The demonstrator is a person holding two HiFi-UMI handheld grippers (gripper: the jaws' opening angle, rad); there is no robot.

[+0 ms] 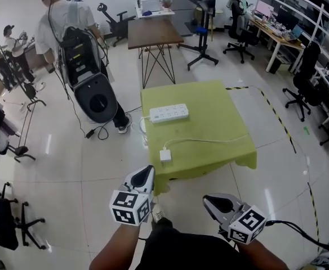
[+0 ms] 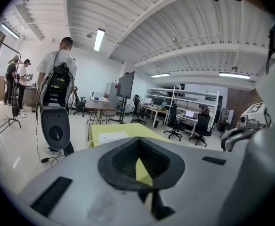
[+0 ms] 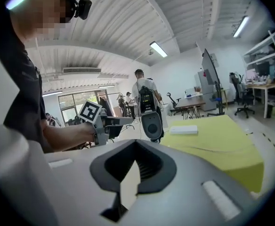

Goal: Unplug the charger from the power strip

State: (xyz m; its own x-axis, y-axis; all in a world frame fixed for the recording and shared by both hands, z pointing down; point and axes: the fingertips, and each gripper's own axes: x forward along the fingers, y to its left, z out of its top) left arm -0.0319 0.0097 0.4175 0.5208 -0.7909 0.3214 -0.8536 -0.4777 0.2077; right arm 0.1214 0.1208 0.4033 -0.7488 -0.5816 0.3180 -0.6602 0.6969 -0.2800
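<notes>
A white power strip (image 1: 169, 113) lies on the green-covered table (image 1: 221, 111), with no plug showing in its sockets. The white charger (image 1: 165, 155) rests apart from it near the table's front edge, and its thin cable (image 1: 209, 140) trails right across the cloth. Both grippers are held back from the table, close to the person's body. My left gripper (image 1: 147, 170) and right gripper (image 1: 208, 200) have their jaws together with nothing between them. The strip also shows far off in the left gripper view (image 2: 112, 136) and in the right gripper view (image 3: 184, 130).
A person (image 1: 74, 38) carrying a black and white backpack rig stands left of the table. A brown table (image 1: 153, 34) is behind it. Office chairs (image 1: 304, 77) and desks line the right side. Black and yellow tape (image 1: 277, 117) marks the floor.
</notes>
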